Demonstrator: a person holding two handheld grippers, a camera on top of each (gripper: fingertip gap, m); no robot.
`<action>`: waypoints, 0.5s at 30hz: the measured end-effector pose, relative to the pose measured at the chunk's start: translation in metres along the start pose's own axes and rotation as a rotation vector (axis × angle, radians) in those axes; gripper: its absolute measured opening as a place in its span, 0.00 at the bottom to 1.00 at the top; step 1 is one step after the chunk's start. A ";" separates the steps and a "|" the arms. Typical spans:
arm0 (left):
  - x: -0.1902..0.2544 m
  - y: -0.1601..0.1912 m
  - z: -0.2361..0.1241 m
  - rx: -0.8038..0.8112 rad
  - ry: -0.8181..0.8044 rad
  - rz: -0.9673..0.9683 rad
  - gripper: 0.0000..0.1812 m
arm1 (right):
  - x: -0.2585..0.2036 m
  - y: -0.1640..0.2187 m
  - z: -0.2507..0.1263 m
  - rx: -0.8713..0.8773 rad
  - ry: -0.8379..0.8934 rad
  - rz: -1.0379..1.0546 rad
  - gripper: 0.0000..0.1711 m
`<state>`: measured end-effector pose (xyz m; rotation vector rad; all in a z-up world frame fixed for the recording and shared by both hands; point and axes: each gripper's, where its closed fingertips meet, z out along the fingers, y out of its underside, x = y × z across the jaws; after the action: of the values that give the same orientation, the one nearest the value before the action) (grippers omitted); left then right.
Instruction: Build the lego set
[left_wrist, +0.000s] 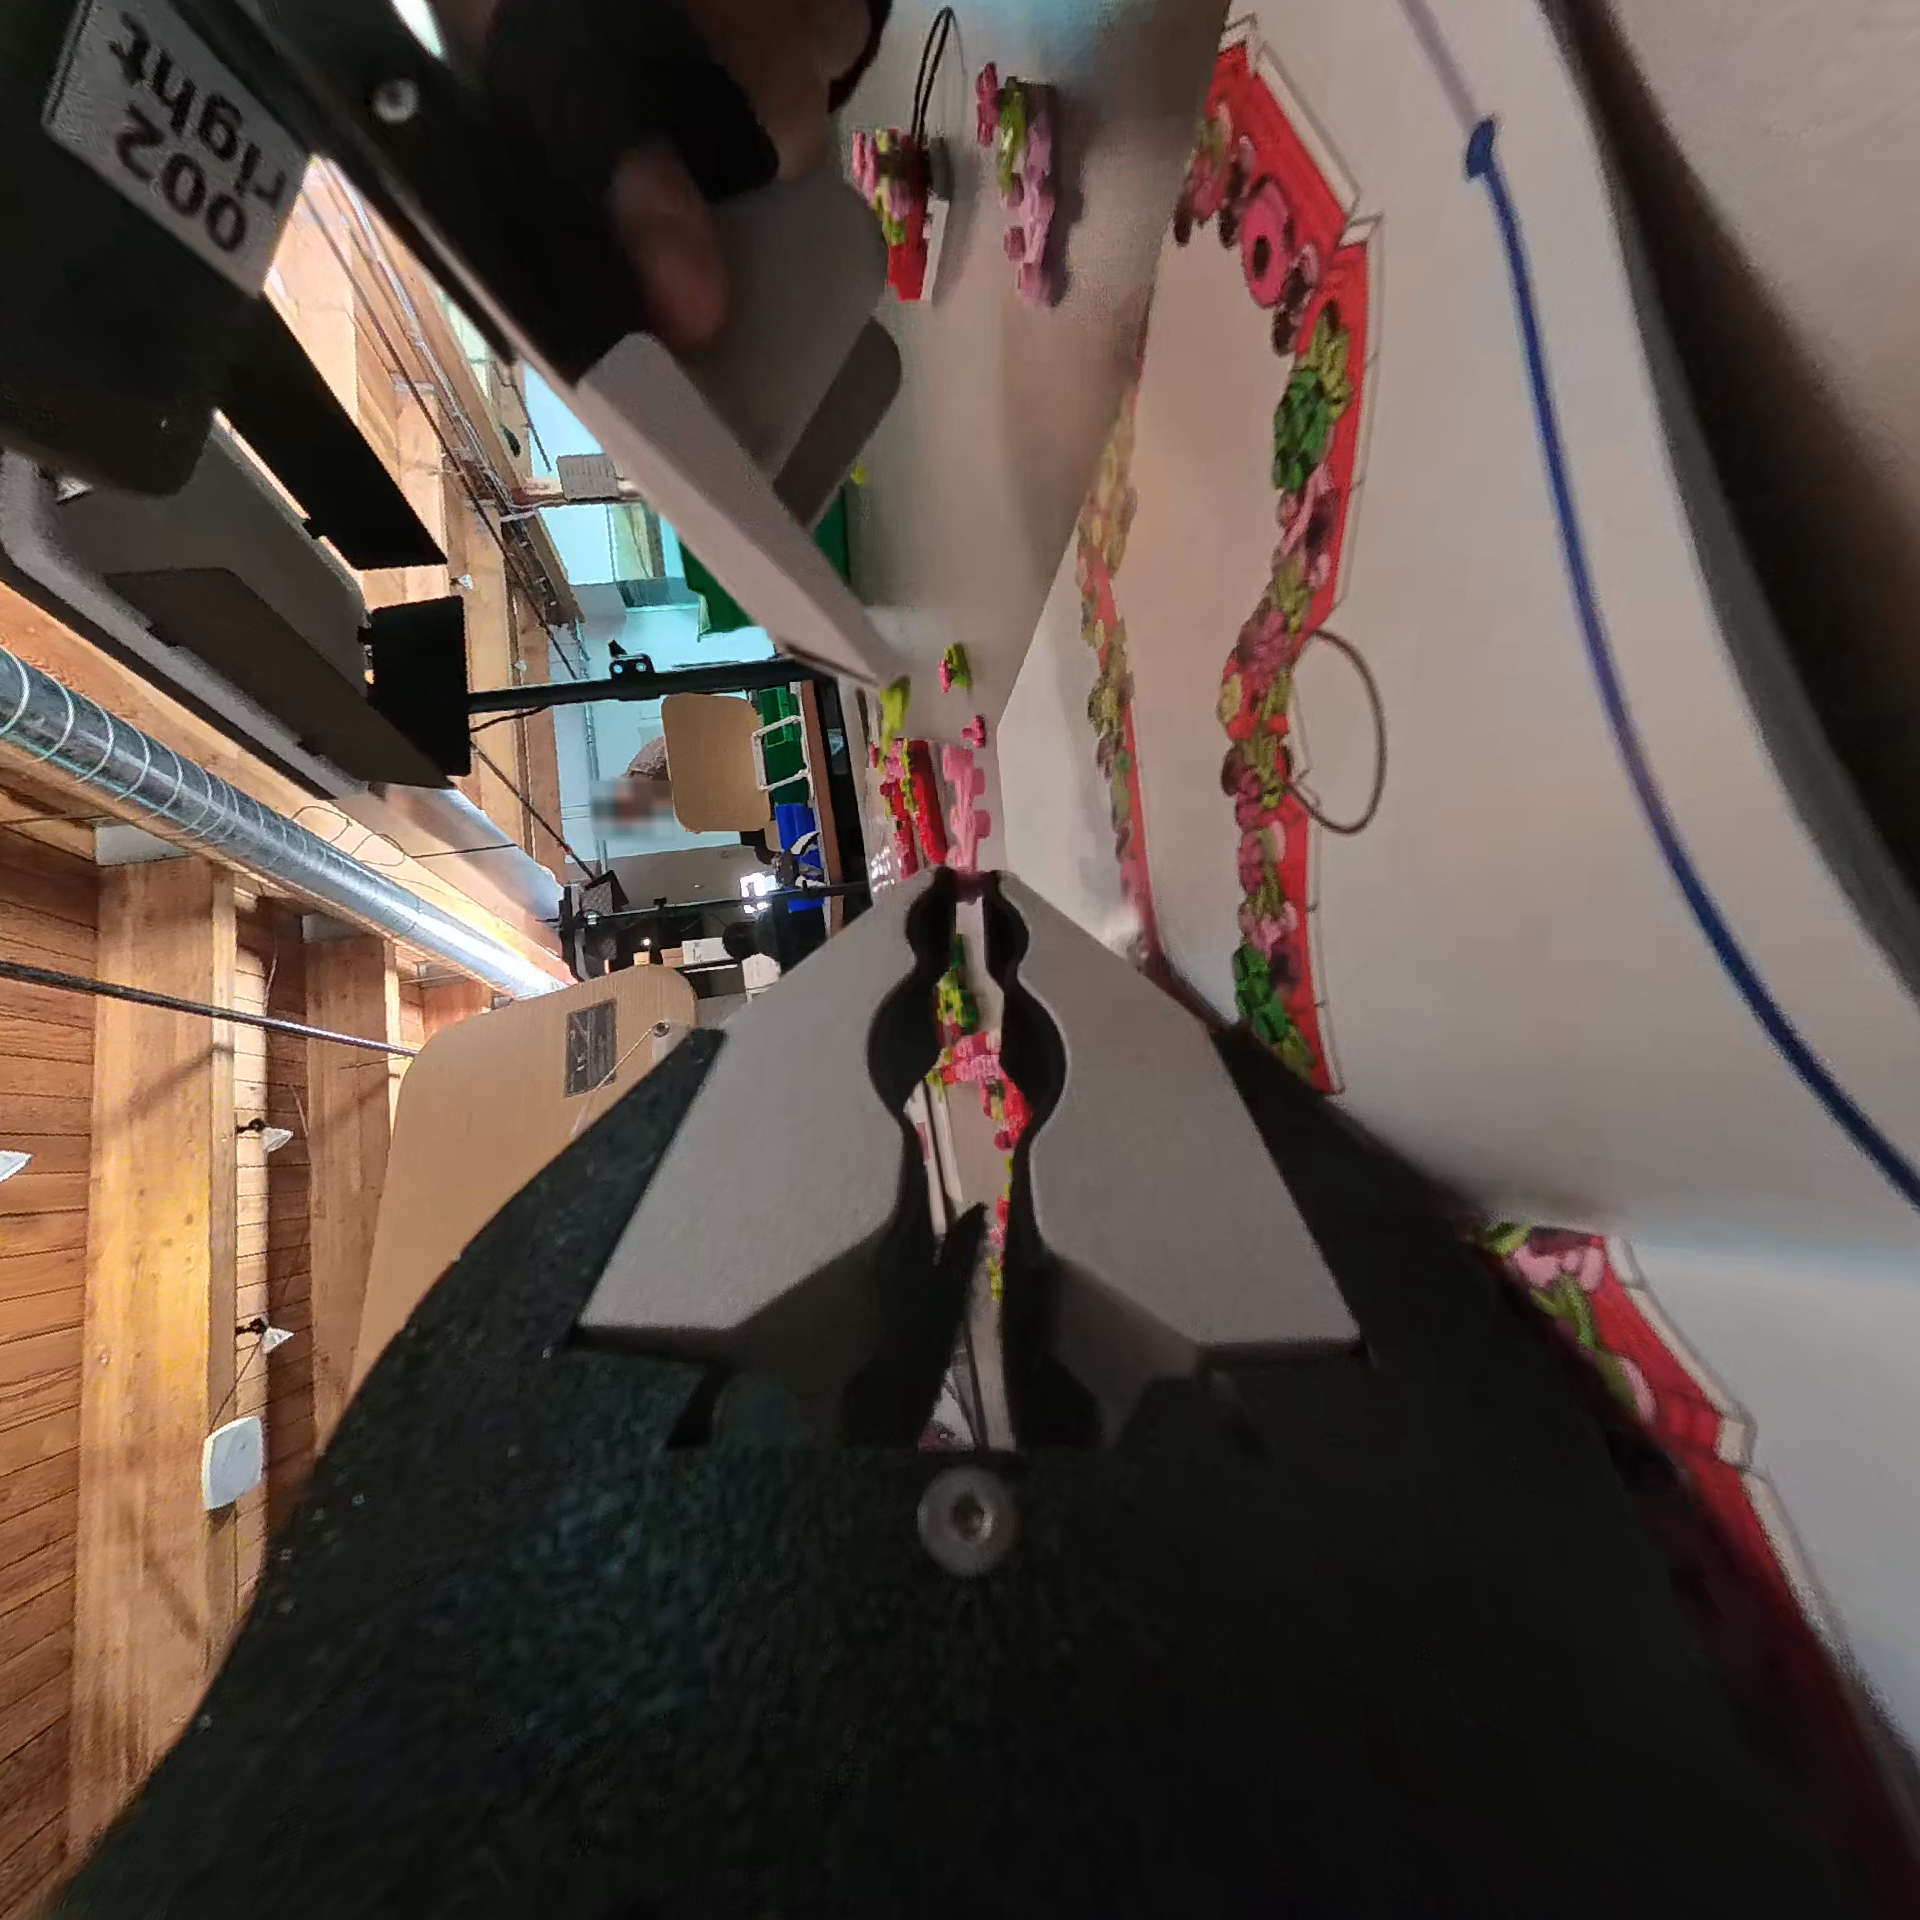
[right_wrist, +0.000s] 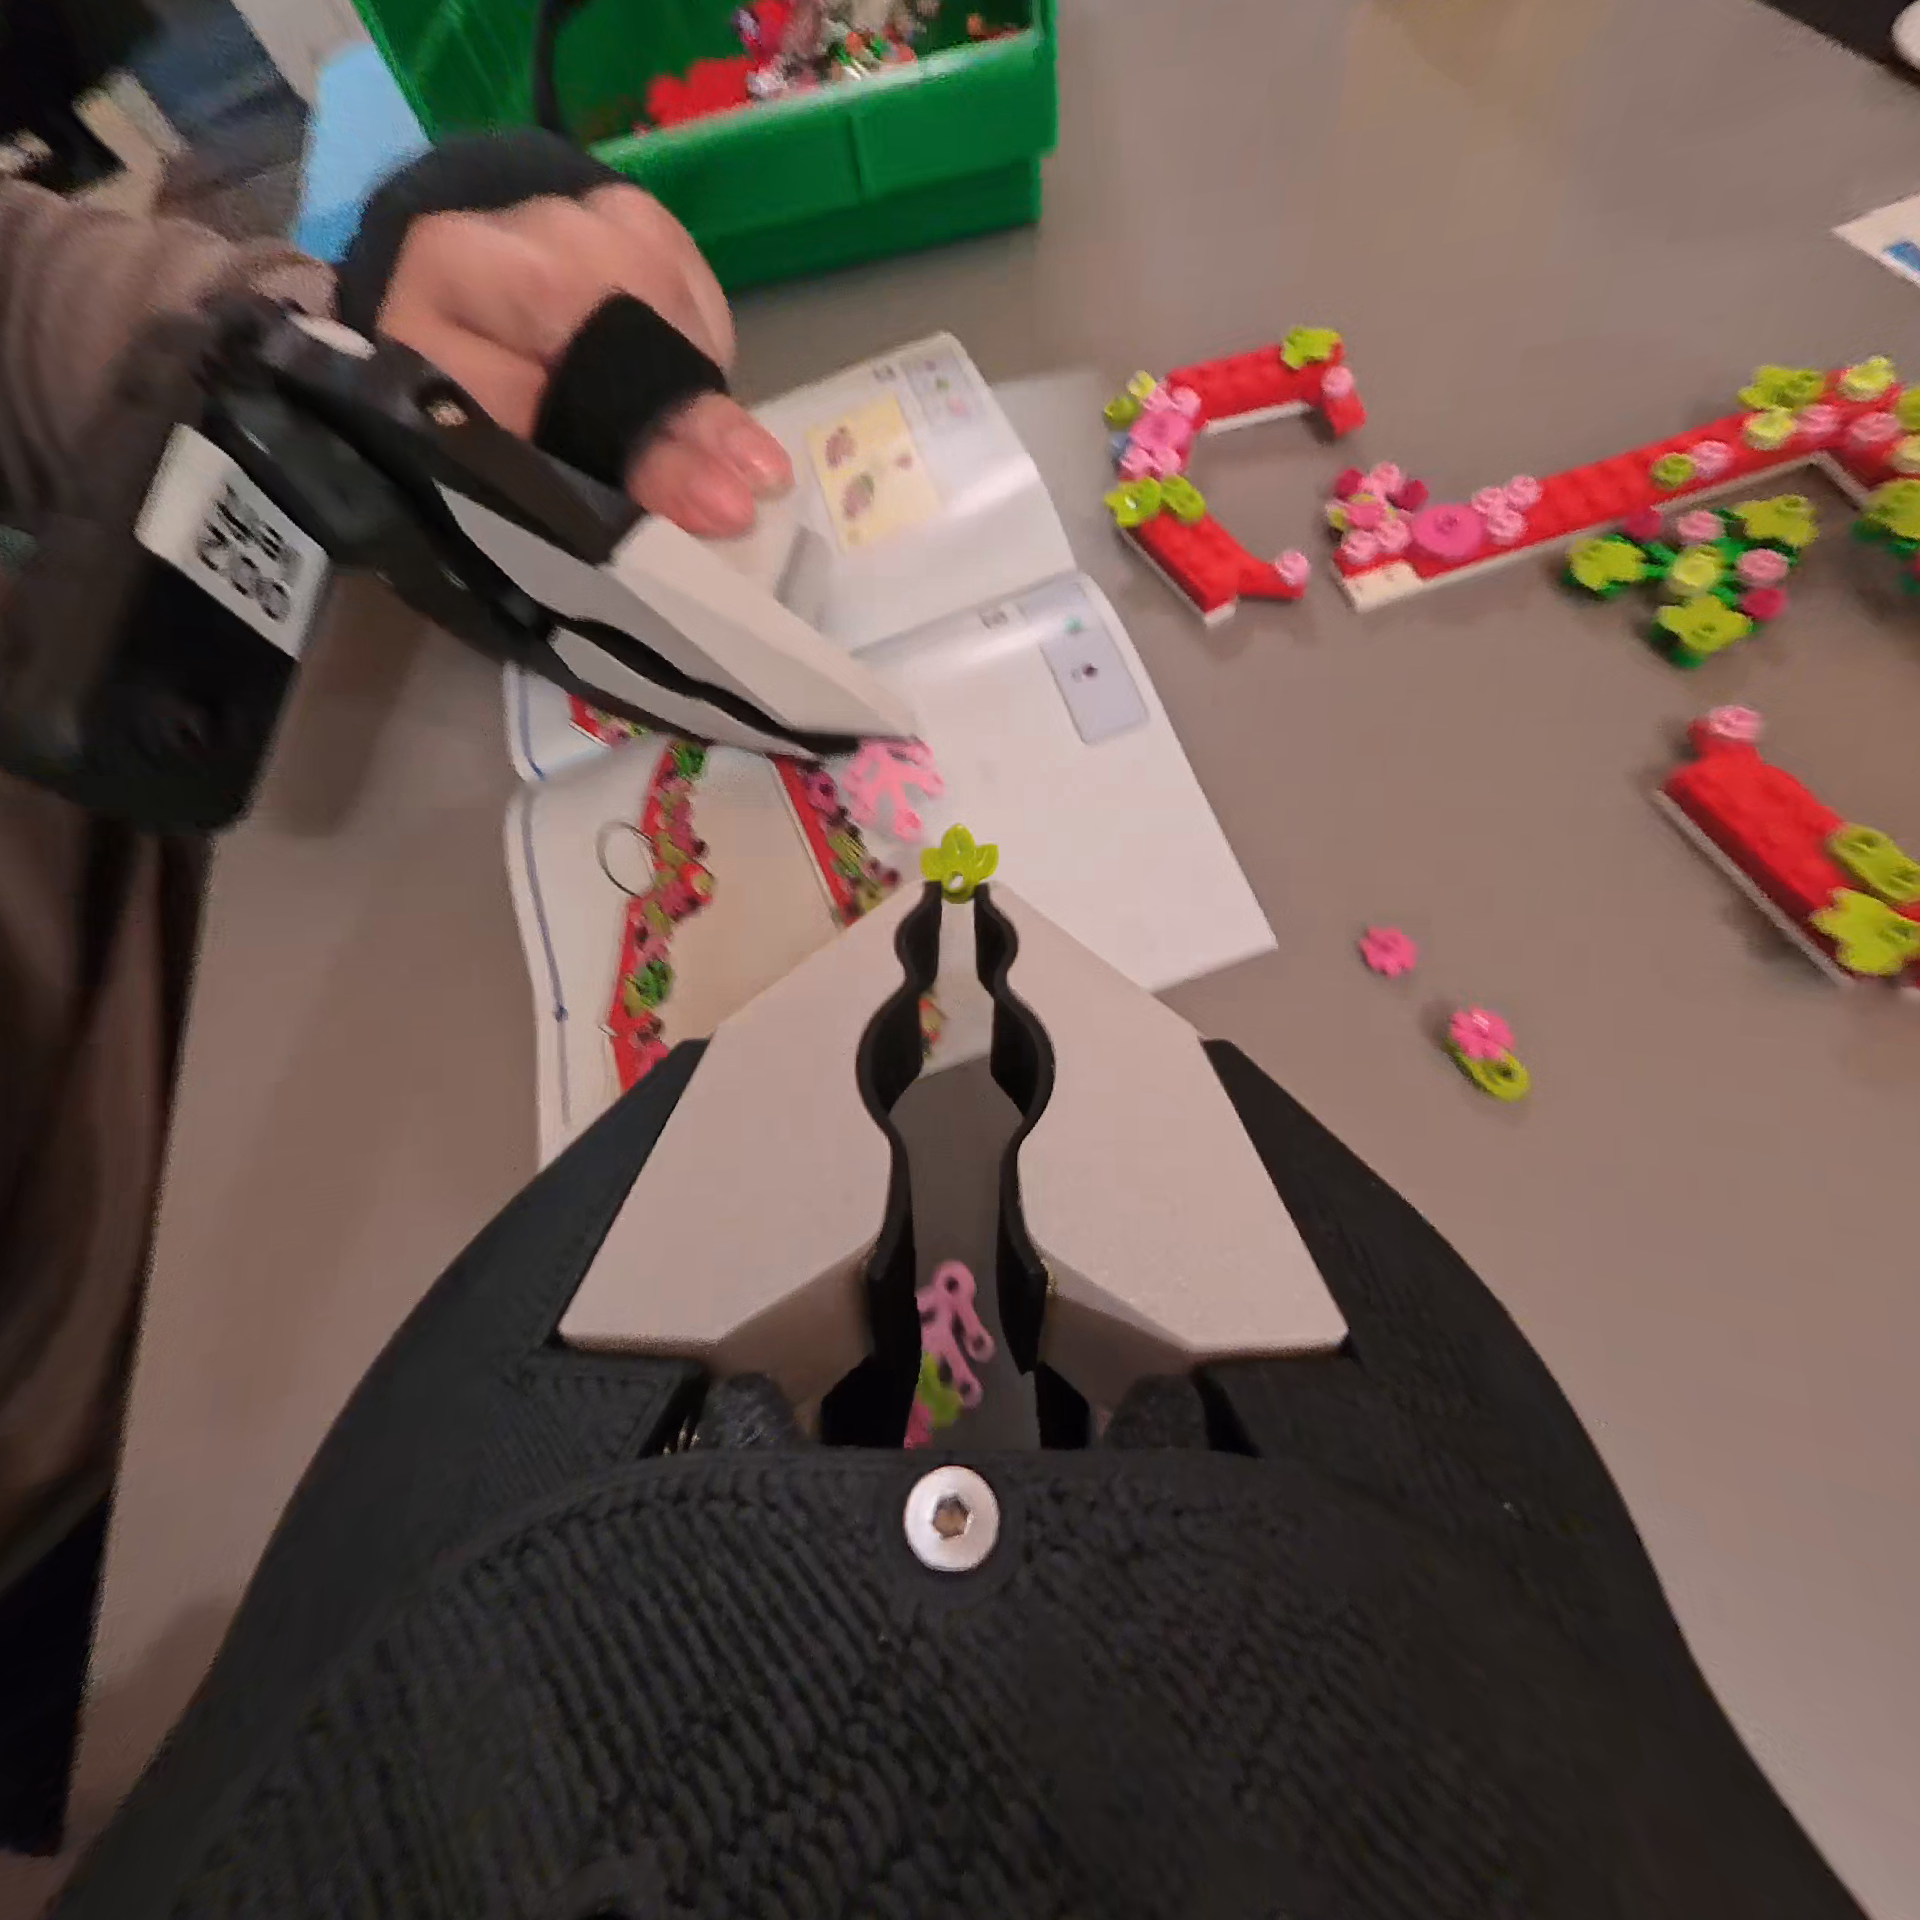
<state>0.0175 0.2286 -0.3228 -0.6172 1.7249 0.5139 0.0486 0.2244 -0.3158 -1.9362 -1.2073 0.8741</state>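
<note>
1. Between the two grippers, over the open instruction booklet (right_wrist: 1039, 665), the joining happens: right gripper (right_wrist: 958, 894) pinches a lime leaf piece (right_wrist: 958, 857) at its tips, nearly closed.
2. Left gripper (right_wrist: 883, 740) is clenched on a pink branch piece (right_wrist: 891, 781), just beside the leaf.
3. Farther off on the table (right_wrist: 1455, 1351), several red sections (right_wrist: 1226, 488) carry flowers already; loose flowers (right_wrist: 1387, 951) and a full green bin (right_wrist: 831, 156) suggest much remains.

Right claw (right_wrist: 958, 896) pinches lime leaf piece (right_wrist: 958, 858).

Black hand-held gripper (right_wrist: 958, 902), grey fingers (right_wrist: 1122, 1122), seemingly fingerless glove (right_wrist: 613, 374)
</note>
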 end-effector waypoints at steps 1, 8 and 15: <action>0.001 0.000 0.001 0.000 0.007 -0.003 0.02 | -0.004 -0.003 0.005 0.005 -0.020 0.016 0.02; 0.003 0.000 0.001 0.000 0.024 -0.010 0.02 | -0.012 -0.004 0.019 -0.016 -0.062 0.037 0.02; 0.002 -0.001 0.001 0.003 0.015 -0.008 0.02 | -0.012 -0.003 0.019 -0.021 -0.061 0.038 0.02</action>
<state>0.0183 0.2281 -0.3249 -0.6269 1.7370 0.5021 0.0280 0.2182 -0.3217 -1.9672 -1.2235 0.9501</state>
